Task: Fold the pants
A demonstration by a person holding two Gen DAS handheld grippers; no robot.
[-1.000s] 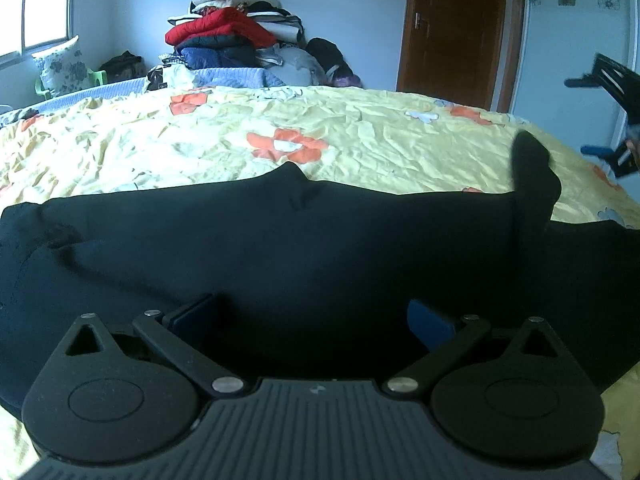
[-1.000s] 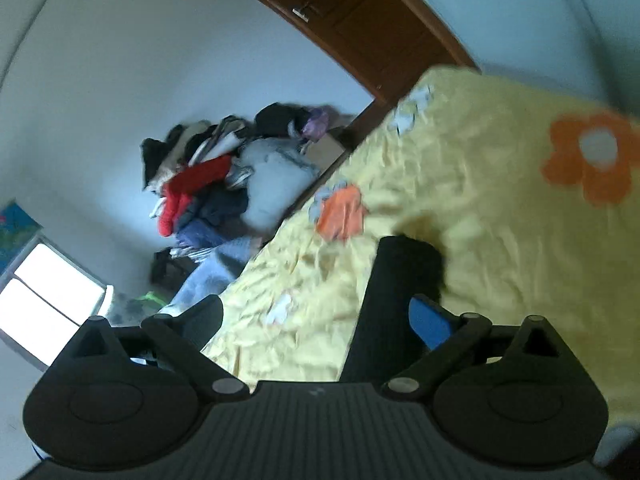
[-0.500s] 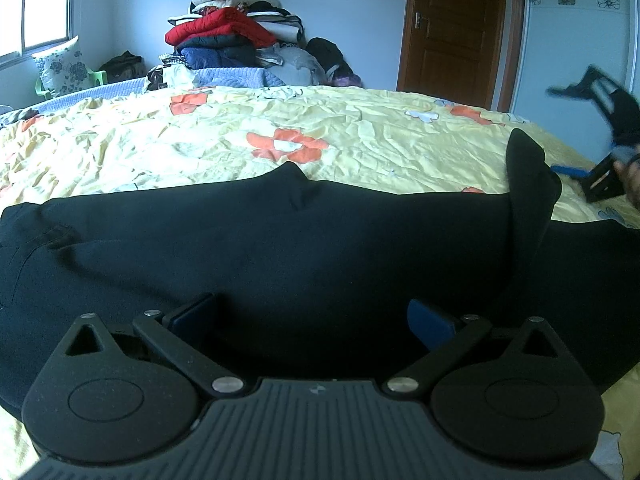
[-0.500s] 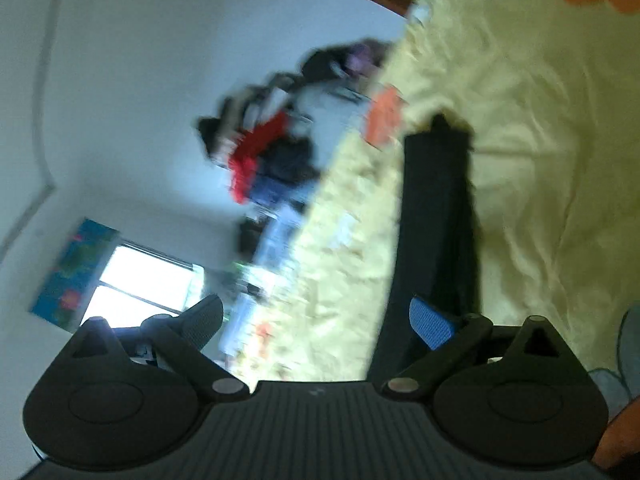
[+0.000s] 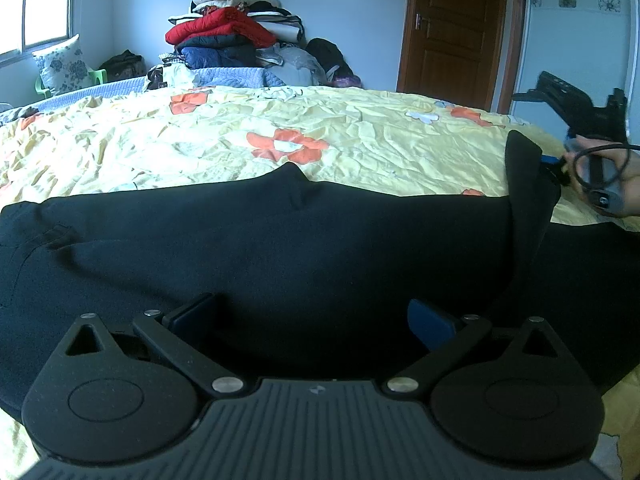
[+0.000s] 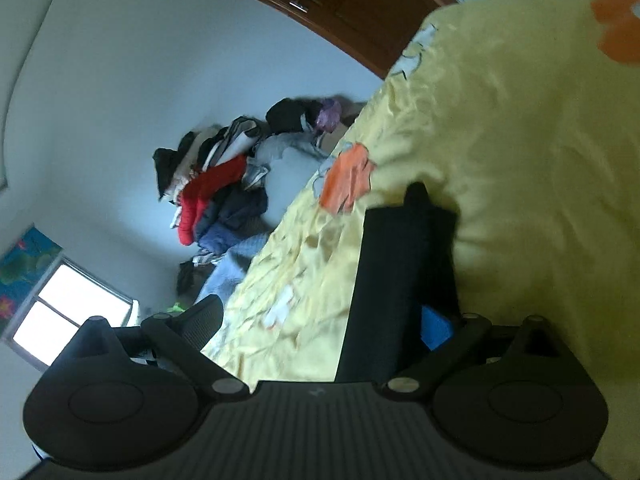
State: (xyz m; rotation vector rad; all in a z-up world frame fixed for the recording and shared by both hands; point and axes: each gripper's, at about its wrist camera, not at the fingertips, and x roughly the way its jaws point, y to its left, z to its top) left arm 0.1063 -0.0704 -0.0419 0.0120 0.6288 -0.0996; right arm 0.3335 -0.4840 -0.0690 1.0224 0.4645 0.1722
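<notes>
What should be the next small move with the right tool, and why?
Probably carry the right tool across toward the left tool, laying the raised part over the rest. The pants lie flat on the bed except that one part, which stands up beside the right tool. Whether it is gripped is unclear.

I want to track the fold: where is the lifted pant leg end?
In the left wrist view, far right, the pant leg end stands above the pants, beside the right gripper.

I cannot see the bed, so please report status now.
Left tongs open, low over the pants. Right tongs open beside a raised pant fold. Bedsheet bare beyond; nothing in the way.
</notes>
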